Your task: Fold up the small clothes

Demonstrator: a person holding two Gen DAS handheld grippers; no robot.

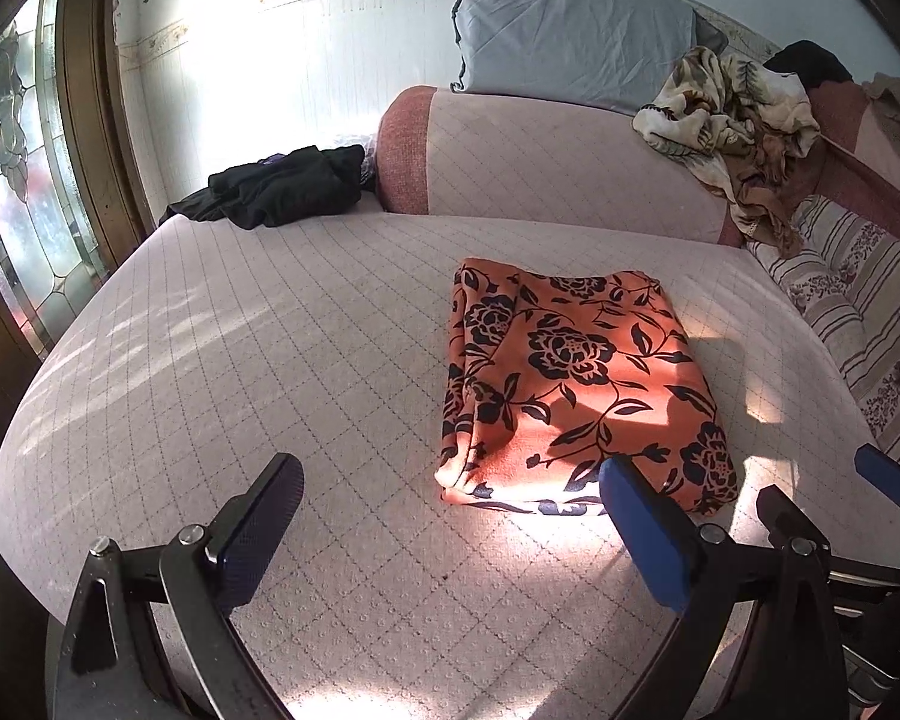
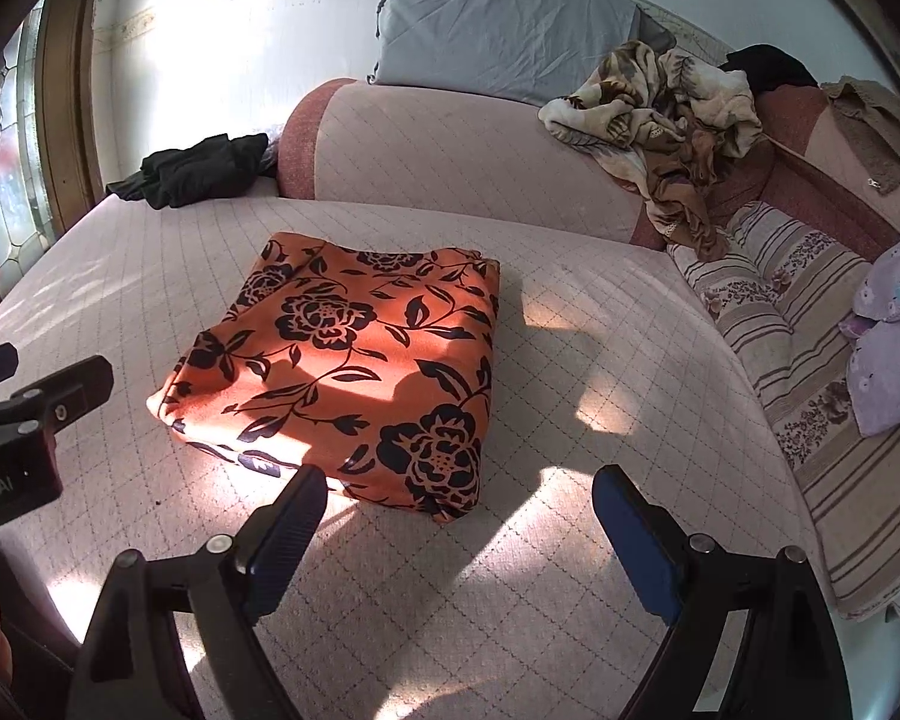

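Note:
An orange cloth with black flowers [image 1: 576,384] [image 2: 354,366] lies folded into a neat rectangle on the pink quilted bed [image 1: 240,360] [image 2: 600,360]. My left gripper [image 1: 450,480] hovers open just in front of the cloth's near edge, its blue right pad close to the near right corner, nothing between its fingers. My right gripper [image 2: 459,492] stands open too, near the cloth's front right corner, holding nothing. The left gripper's tips [image 2: 42,378] show at the left edge of the right wrist view, and the right gripper's tips [image 1: 840,498] at the right edge of the left wrist view.
A black garment [image 1: 282,186] [image 2: 198,171] lies crumpled at the far left of the bed. A beige floral blanket [image 1: 732,120] [image 2: 660,114] drapes over the pink bolster [image 1: 540,162]. A grey pillow [image 1: 570,30] leans on the wall. Striped cushions [image 2: 810,372] line the right side.

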